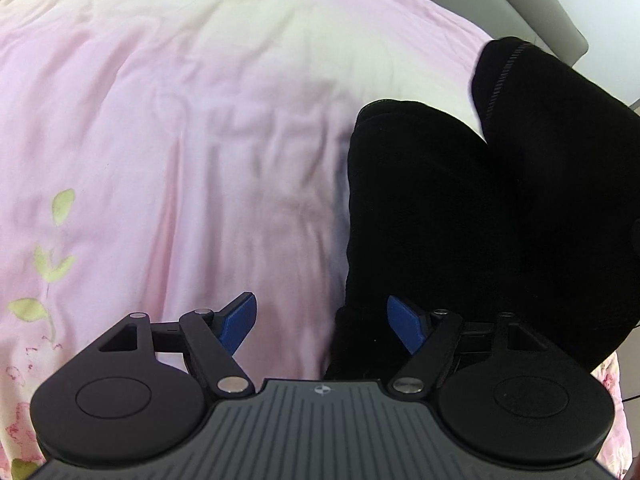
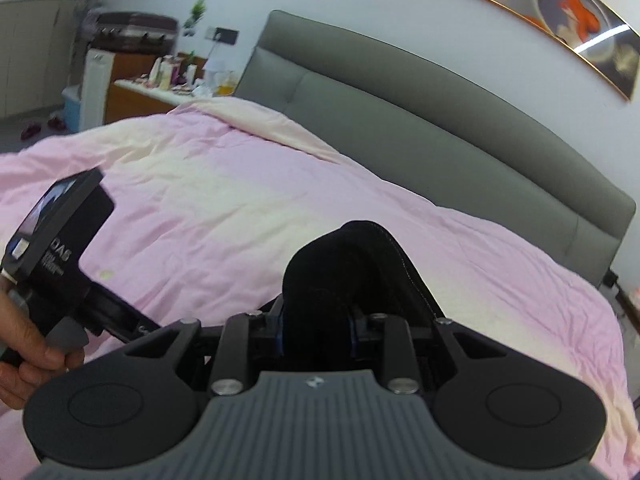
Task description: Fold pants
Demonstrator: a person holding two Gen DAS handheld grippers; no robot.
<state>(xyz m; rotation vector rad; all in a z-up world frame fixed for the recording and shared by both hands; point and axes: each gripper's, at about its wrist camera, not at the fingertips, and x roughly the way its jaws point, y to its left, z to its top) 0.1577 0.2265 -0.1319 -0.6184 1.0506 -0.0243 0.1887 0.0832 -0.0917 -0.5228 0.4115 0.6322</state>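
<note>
The black pants (image 1: 480, 208) lie bunched on the pink duvet (image 1: 180, 140) at the right of the left wrist view. My left gripper (image 1: 322, 320) is open just above the duvet, its right blue finger (image 1: 404, 320) over the pants' near edge and its left finger (image 1: 238, 320) over bare duvet. In the right wrist view my right gripper (image 2: 318, 332) is shut on a fold of the black pants (image 2: 352, 264), which rises in a hump between and above the fingers. The left gripper's body (image 2: 60, 248) and the hand holding it show at the left.
A grey padded headboard (image 2: 440, 120) runs behind the bed. A wooden bedside counter (image 2: 140, 96) with bottles and clutter stands at the far left. A framed picture (image 2: 560, 12) hangs on the wall. The duvet (image 2: 240, 184) spreads wide to the left of the pants.
</note>
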